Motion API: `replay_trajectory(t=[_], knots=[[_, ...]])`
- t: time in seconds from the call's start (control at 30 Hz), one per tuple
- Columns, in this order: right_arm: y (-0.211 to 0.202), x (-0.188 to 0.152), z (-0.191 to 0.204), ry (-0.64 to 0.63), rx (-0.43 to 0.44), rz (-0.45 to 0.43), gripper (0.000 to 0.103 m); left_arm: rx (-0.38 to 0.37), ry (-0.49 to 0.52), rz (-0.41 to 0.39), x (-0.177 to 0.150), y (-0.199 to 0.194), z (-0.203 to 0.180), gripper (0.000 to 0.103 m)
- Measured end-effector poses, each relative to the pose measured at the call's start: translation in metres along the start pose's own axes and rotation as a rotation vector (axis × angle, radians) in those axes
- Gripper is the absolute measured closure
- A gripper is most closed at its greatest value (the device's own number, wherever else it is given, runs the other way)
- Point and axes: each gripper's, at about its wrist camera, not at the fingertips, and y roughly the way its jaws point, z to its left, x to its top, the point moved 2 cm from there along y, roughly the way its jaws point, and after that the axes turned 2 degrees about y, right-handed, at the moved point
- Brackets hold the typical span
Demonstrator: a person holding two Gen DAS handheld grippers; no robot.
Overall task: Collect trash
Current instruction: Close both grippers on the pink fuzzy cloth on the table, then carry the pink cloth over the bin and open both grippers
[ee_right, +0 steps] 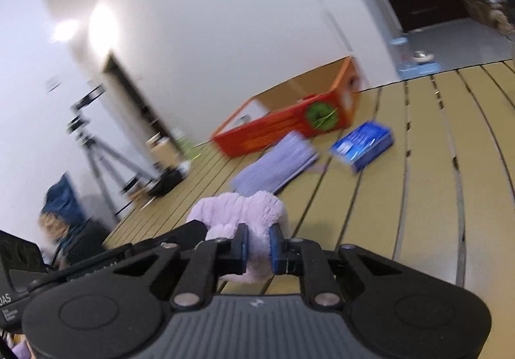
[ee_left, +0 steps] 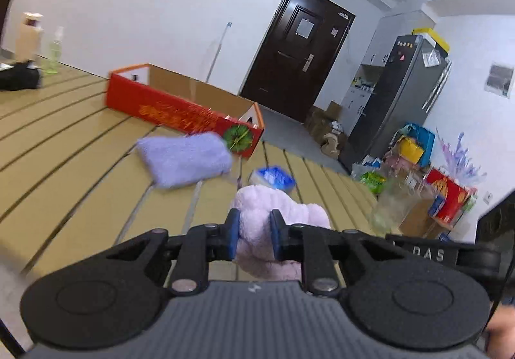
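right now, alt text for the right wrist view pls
The right gripper is shut on a fluffy lilac cloth above a slatted tan table. Beyond lie a purple towel, a blue box and an open red carton.

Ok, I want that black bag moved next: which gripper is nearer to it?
Left. The bag lies far off to the left of the left gripper. The right gripper sits on the other side, farther away. Both hold the same cloth.
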Motion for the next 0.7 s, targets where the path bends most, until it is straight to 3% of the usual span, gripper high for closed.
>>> replay_trajectory(t=[0.1, 0.2, 0.3, 0.37, 0.47, 0.53, 0.67, 0.7], knots=[[-0.016, -0.051, 0.028, -0.07, 0.025, 0.071, 0.09, 0.036, -0.003, 0.003, -0.037, -0.055, 0.003, 0.083], [-0.03, -0.106, 0.056, -0.171, 0.023, 0.141, 0.09, 0.088, -0.087, 0.049, -0.082, -0.098, 0.015, 0.083], [-0.023, -0.157, 0.056, -0.136, 0.033, 0.277, 0.09, 0.146, -0.195, 0.12, -0.133, -0.122, 0.033, 0.083], [-0.012, -0.181, 0.049, -0.084, 0.015, 0.359, 0.09, 0.174, -0.282, 0.185, -0.156, -0.124, 0.046, 0.083], [-0.003, -0.191, 0.048, -0.083, 0.001, 0.406, 0.09, 0.214, -0.232, 0.225, -0.161, -0.116, 0.05, 0.083], [0.006, -0.187, 0.048, -0.079, -0.019, 0.417, 0.09, 0.211, -0.251, 0.248, -0.16, -0.108, 0.055, 0.083], [0.039, -0.183, 0.037, -0.076, -0.066, 0.457, 0.087, 0.284, -0.367, 0.462, -0.164, -0.062, 0.081, 0.079], [0.052, -0.183, 0.034, -0.095, -0.08, 0.458, 0.082, 0.288, -0.379, 0.506, -0.161, -0.046, 0.088, 0.074]])
